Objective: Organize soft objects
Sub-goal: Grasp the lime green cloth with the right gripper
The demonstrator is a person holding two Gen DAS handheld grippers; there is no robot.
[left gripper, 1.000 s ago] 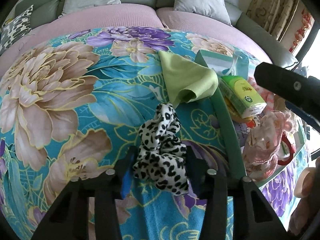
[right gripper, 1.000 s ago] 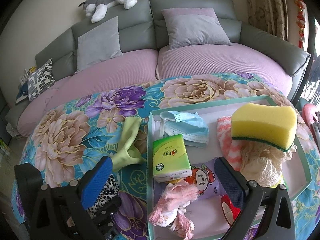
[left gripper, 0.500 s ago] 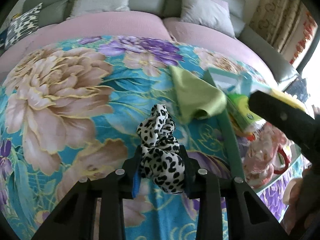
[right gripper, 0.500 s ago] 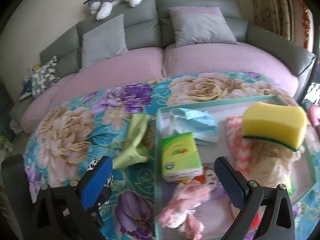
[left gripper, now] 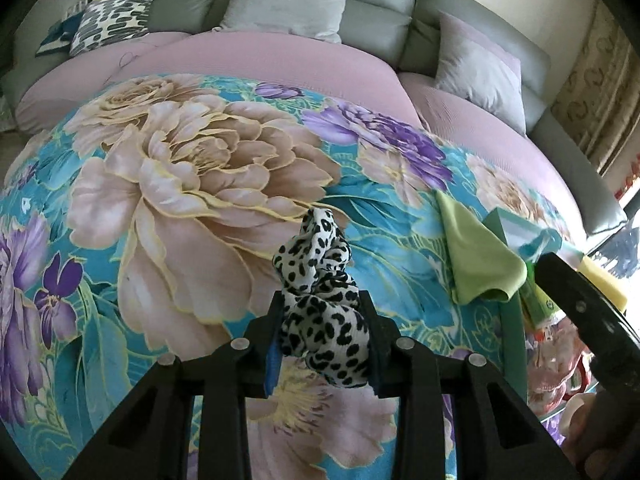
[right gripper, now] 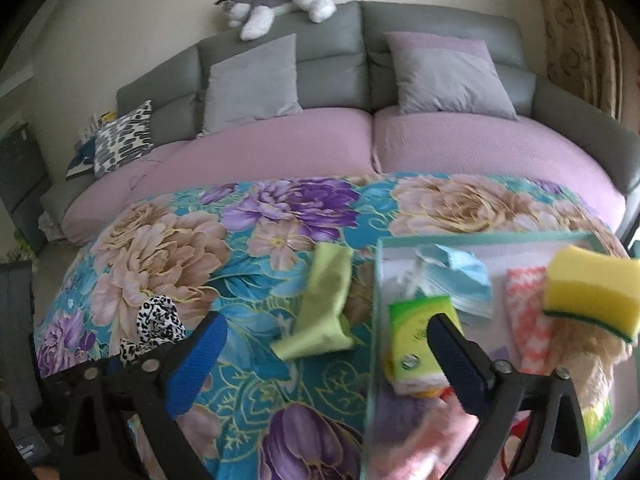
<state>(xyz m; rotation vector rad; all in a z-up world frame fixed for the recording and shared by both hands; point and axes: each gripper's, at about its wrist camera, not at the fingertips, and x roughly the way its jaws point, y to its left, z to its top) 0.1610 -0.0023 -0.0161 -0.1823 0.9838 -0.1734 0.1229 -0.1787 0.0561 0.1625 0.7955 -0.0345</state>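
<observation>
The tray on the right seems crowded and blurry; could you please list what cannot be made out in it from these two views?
- Left wrist view: the right hand-held gripper covers most of the tray.
- Right wrist view: the pink item at the tray's near end is motion-blurred; what it is cannot be told.
- Right wrist view: the green tissue pack's print is too blurred to read.

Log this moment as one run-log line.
left tongs: shut on leopard-print cloth | right tongs: open, empty, just closing slightly | green cloth: beside tray
</observation>
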